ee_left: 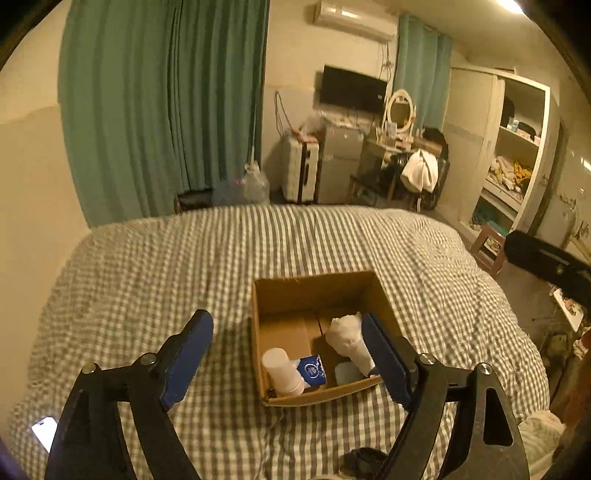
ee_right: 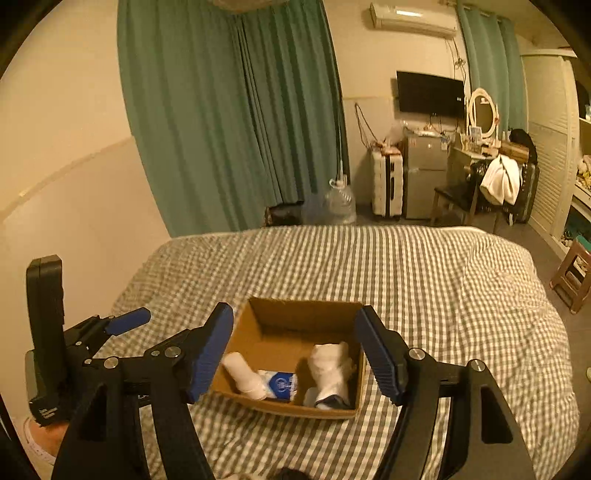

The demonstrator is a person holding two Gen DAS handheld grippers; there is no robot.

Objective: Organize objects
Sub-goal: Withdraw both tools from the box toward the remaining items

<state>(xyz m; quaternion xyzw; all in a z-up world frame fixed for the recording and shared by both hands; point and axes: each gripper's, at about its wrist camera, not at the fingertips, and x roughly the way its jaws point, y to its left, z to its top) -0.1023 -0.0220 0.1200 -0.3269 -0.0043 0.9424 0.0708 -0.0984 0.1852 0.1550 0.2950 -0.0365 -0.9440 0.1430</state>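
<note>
- A bed [ee_left: 155, 266] with a grey-and-white checked cover filled the lower half of both views, the cloth softly rumpled.
- Behind it hung green curtains [ee_left: 162, 110], ribbed in long folds, against a plain pale wall; further back stood a dark television [ee_left: 352, 88], an oval mirror [ee_left: 400, 110], a white ribbed suitcase [ee_left: 299, 175] and an air conditioner [ee_left: 354, 20] up high.
- An open cardboard box [ee_left: 314, 288] sat on the bed, square with stiff brown walls.
- Inside it lay a white cylindrical bottle [ee_left: 282, 371] on its side, a blue-and-white packet [ee_left: 314, 371] just beside it, and a lumpy white cloth bundle [ee_left: 349, 339].
- The left gripper [ee_left: 295, 358] hung above the box, its blue ribbed fingers [ee_left: 186, 362] spread wide and holding nothing.
- The right gripper [ee_right: 295, 358] likewise had its fingers spread and empty over the box.
- Only the left view showed open white shelves [ee_left: 517, 147] full of clutter and a lit phone [ee_left: 44, 432] on the bed.
- Only the right view showed the whole of the left gripper's body from the side.
</note>
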